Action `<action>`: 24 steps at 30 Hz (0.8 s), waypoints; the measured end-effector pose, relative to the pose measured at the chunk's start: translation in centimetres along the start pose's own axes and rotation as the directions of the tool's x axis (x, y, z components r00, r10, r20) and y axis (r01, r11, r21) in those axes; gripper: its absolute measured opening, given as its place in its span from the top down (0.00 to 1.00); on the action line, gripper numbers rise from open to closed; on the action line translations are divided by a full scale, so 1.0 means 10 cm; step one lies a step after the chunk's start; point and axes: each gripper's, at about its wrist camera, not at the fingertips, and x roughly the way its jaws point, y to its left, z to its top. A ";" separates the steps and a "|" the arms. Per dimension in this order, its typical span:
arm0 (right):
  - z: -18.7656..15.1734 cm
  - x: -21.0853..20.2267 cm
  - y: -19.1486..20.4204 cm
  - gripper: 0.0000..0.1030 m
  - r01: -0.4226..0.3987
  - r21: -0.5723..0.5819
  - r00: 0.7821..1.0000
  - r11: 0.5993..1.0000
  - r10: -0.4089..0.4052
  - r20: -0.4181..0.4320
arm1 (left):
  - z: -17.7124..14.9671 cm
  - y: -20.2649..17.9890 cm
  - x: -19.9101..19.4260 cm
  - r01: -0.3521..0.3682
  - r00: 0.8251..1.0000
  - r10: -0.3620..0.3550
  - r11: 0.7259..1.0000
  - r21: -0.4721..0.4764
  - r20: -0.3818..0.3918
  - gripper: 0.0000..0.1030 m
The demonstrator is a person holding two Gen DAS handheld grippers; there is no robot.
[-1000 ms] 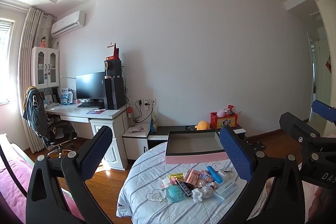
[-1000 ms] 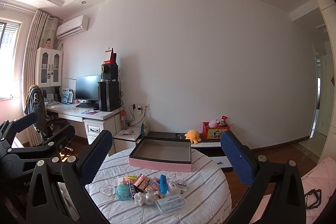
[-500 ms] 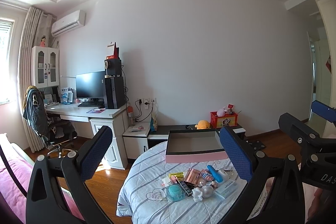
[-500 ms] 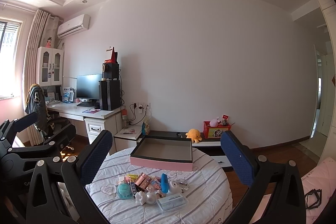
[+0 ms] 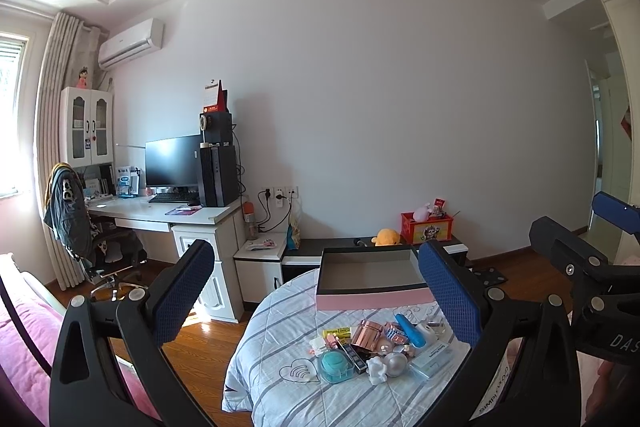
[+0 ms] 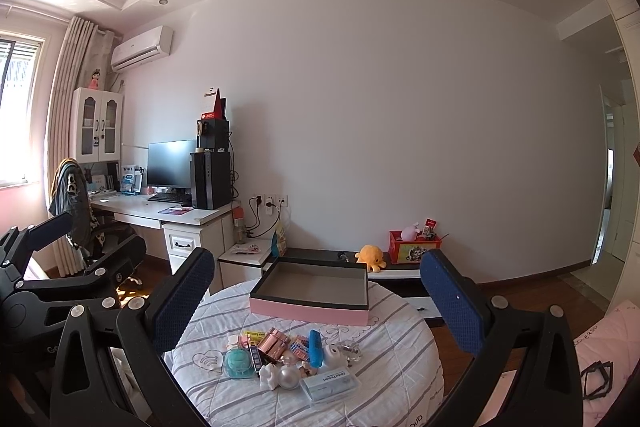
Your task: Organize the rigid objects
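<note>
Left hand-held gripper [image 5: 316, 291]: jaws spread wide, nothing between the blue pads. Right hand-held gripper [image 6: 316, 297]: same, wide apart and empty. Both hung in the air well short of the round table with the striped grey-white cloth [image 6: 404, 339].

Change over the last second: almost none. Views drifted only slightly; the right view eased marginally back/up, the left barely shifted. Nothing on the table moved. So my read is that sorting hadn't started, this was still the approach.

Landmark: open pink cardboard box with dark rim [image 6: 310, 301], at the far side of the table, looked empty. The clutter lay in one pile just in front of the box, toward the grippers: rose-gold metallic jar [image 6: 274, 341], blue plastic tube [image 6: 315, 349], teal round lidded case [image 6: 238, 363], pearly white sphere [image 6: 289, 377], clear flat rectangular case with white label [image 6: 330, 385] nearest the camera. Items touched or overlapped, so picking one out would likely nudge its neighbours.
</note>
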 end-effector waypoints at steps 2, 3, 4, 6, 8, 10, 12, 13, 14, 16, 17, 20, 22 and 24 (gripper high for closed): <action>0.00 0.00 0.00 0.00 0.000 -0.001 1.000 1.000 0.000 0.000 | 0.01 0.00 0.00 0.003 1.000 -0.003 1.000 0.000 0.001 0.00; 0.00 0.00 0.01 0.00 -0.001 -0.001 1.000 1.000 0.001 -0.001 | 0.00 0.00 0.00 0.002 1.000 -0.002 1.000 -0.001 0.000 0.00; -0.01 0.00 0.01 0.00 -0.001 -0.002 1.000 1.000 0.001 -0.002 | 0.01 0.00 -0.01 0.001 1.000 -0.001 1.000 0.000 -0.001 0.00; -0.01 0.01 0.01 0.00 -0.003 -0.004 1.000 1.000 0.003 -0.004 | 0.01 0.01 -0.01 0.001 1.000 -0.001 1.000 0.001 -0.001 0.00; -0.01 0.01 0.01 0.00 -0.003 -0.005 1.000 1.000 0.003 -0.005 | 0.01 0.00 -0.01 0.002 1.000 -0.002 1.000 0.000 -0.001 0.00; -0.01 0.01 0.02 0.00 -0.004 -0.005 1.000 1.000 0.003 -0.004 | 0.01 0.00 -0.01 -0.001 1.000 0.001 1.000 -0.002 -0.002 0.00; -0.01 0.01 0.02 0.00 -0.004 -0.005 1.000 1.000 0.004 -0.004 | 0.00 0.01 -0.02 0.000 1.000 0.000 1.000 0.000 -0.002 0.00; -0.01 0.01 0.02 0.00 -0.003 -0.005 1.000 1.000 0.003 -0.004 | -0.01 0.01 0.00 -0.002 1.000 0.002 1.000 -0.001 -0.002 0.00; -0.01 0.01 0.02 0.00 -0.003 -0.005 1.000 1.000 0.003 -0.005 | -0.01 0.01 -0.01 0.001 1.000 -0.001 1.000 -0.001 -0.002 0.00; -0.01 0.02 0.02 0.00 -0.004 -0.006 1.000 1.000 0.004 -0.005 | -0.01 0.01 0.00 -0.001 1.000 0.001 1.000 -0.001 -0.003 0.00; -0.01 0.02 0.02 0.00 -0.003 -0.005 1.000 1.000 0.003 -0.006 | -0.01 0.01 0.00 0.000 1.000 0.000 1.000 0.000 -0.002 0.00; -0.01 0.02 0.02 0.00 -0.004 -0.004 1.000 1.000 0.004 -0.004 | -0.01 0.01 0.00 -0.001 1.000 0.001 1.000 -0.002 -0.003 0.00; -0.01 0.01 0.03 0.00 -0.005 -0.003 1.000 1.000 0.005 -0.003 | -0.03 0.02 0.00 -0.003 1.000 0.003 1.000 -0.005 0.000 0.00; -0.02 0.01 0.03 0.00 -0.005 -0.006 1.000 1.000 0.005 -0.001 | -0.04 0.03 -0.01 -0.005 1.000 0.005 1.000 -0.005 0.000 0.00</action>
